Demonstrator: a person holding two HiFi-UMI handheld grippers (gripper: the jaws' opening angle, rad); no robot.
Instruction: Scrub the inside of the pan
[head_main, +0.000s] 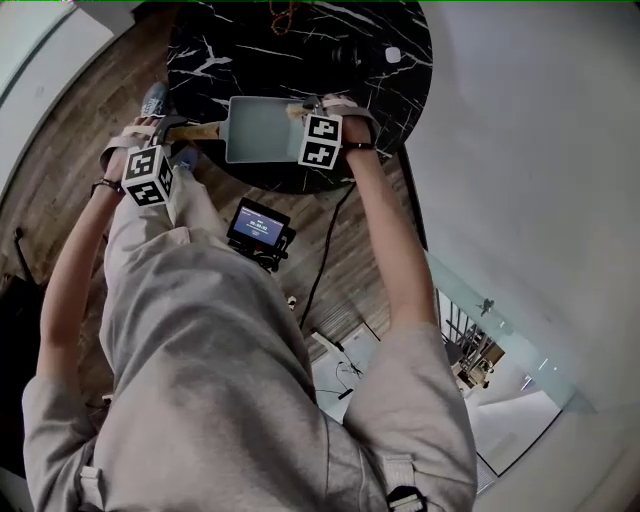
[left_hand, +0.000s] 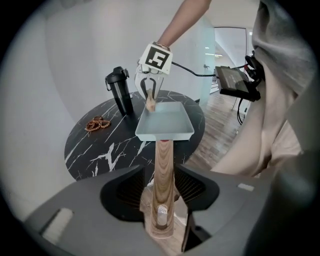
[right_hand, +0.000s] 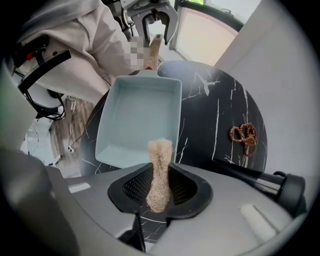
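Left claw (left_hand: 162, 176): open around pan handle (left_hand: 163, 152).
Right claw (right_hand: 160, 184): clamps scrubber (right_hand: 160, 160).
Pan (right_hand: 140, 117): at surface (right_hand: 220, 125) edge, handle overhanging.

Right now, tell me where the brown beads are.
The brown beads lie on the black marble table, left of the pan in the left gripper view, near the black bottle.

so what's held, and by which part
The loofah scrubber, pinched by its lower half in the right hand-held gripper; the left hand-held gripper stands open around the pan handle.
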